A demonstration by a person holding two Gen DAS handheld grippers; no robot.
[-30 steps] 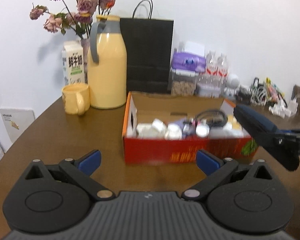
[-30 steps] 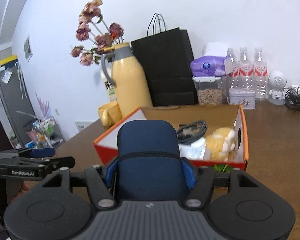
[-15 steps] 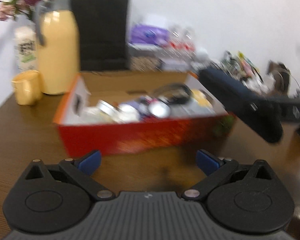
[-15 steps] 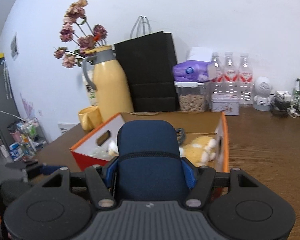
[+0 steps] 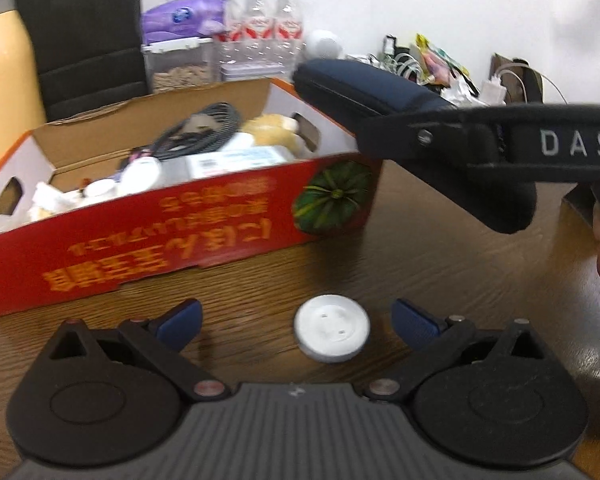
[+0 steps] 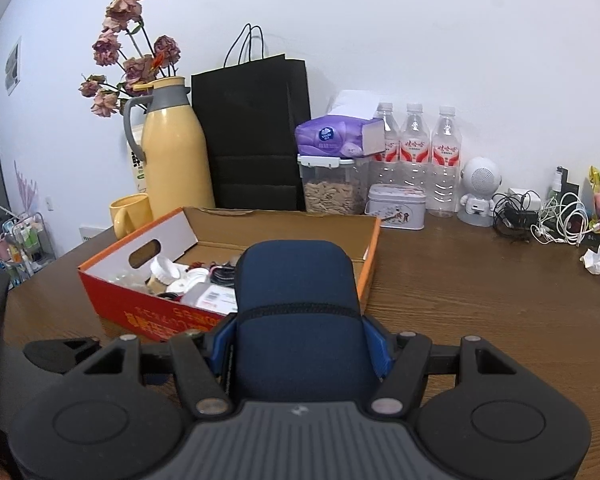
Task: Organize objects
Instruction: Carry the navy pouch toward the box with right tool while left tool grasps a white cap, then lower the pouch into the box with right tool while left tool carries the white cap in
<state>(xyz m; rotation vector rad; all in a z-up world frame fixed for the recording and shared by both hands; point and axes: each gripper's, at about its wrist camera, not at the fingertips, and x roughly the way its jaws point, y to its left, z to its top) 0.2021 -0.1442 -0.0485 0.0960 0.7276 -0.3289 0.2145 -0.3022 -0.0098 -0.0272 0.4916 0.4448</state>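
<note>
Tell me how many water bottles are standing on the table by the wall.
3. They stand in a row against the wall, right of the purple tissue pack: left bottle, middle bottle, right bottle. None looks hidden, though the black bag could conceal more.

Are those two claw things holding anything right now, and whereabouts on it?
The right gripper holds a dark blue case, its jaws clamped on the sides near one end. The left gripper holds nothing; a white round cap lies between its open jaws.

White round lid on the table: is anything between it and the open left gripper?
Nothing visible. The white round lid lies on bare table between the spread fingers of the left gripper, nearer the right finger.
</note>
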